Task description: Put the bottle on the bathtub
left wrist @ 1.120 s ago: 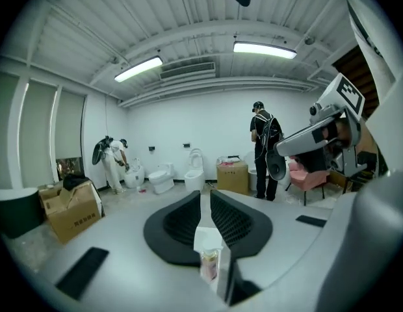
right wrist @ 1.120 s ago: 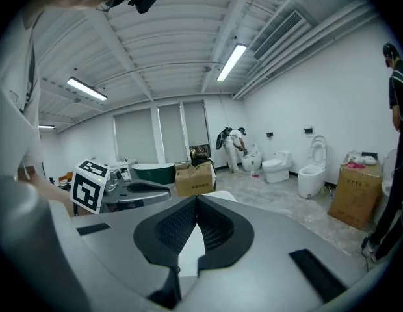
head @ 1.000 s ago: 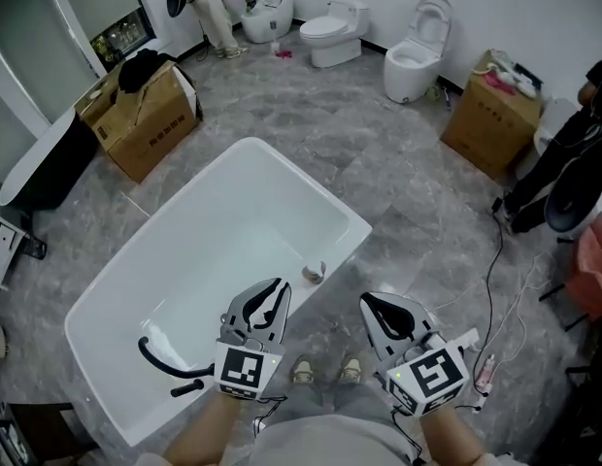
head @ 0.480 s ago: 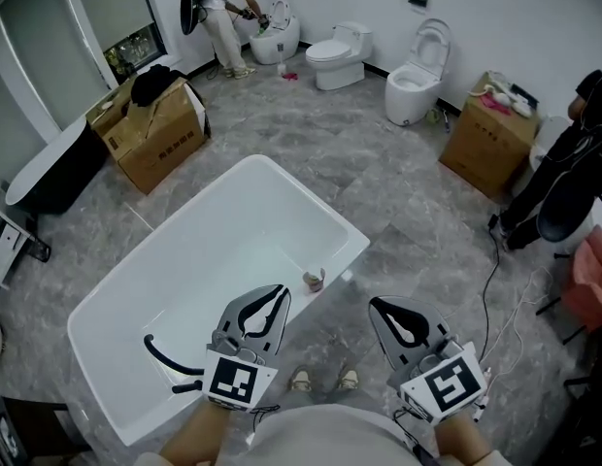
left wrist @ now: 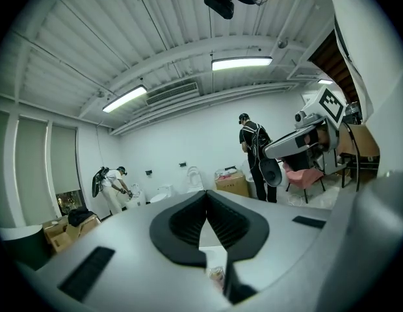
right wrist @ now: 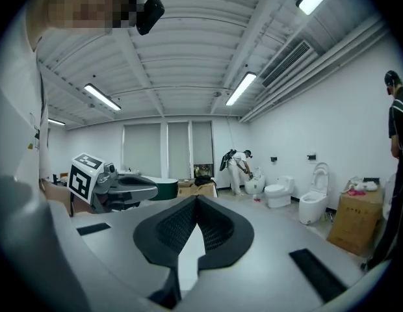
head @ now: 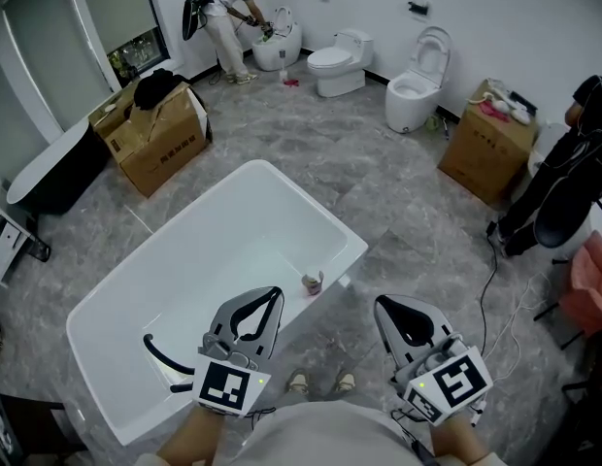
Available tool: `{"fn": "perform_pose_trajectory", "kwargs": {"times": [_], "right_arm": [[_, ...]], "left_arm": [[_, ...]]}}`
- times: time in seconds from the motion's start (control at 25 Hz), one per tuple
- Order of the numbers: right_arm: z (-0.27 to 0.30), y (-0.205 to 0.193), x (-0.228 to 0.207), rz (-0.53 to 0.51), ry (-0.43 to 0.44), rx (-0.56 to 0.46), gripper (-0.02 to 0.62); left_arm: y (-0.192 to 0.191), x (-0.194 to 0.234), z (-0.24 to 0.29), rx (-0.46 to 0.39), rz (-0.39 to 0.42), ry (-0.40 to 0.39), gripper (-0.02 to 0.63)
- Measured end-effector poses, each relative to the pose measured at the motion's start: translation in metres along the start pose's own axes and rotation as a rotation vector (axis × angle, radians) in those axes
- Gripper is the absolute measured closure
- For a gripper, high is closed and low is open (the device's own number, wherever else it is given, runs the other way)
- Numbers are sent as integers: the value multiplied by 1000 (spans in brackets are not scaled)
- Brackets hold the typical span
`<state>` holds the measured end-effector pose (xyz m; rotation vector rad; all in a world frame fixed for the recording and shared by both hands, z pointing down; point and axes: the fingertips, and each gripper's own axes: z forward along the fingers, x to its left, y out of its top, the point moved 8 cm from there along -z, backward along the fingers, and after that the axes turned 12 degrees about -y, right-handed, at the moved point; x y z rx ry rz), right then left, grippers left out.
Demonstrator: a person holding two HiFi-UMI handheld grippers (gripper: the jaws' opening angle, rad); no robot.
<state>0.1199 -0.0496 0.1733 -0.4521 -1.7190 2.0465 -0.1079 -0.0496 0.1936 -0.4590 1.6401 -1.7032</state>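
Observation:
A small bottle with a pinkish body stands upright on the near rim of the white bathtub. In the left gripper view the bottle shows low down, just under the jaws. My left gripper hovers above the tub's near side, a short way left of the bottle, shut and holding nothing. My right gripper hangs over the grey floor to the right of the tub's corner, also shut and empty. A black curved hose lies inside the tub.
Cardboard boxes stand at the back left and the right. Two toilets line the far wall, where a person bends over. Another person stands at the right, with cables on the floor. A black tub sits at the left.
Both grippers have drawn back a little toward me and stay shut. The bottle keeps its place on the tub's rim while the view shifts slightly.

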Motion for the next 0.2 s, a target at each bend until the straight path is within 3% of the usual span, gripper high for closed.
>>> {"fn": "perform_pose_trajectory", "kwargs": {"times": [0.2], "right_arm": [[2, -2, -1, -10, 4, -3, 568]], "left_arm": [[-2, 1, 1, -4, -23, 17, 586]]}}
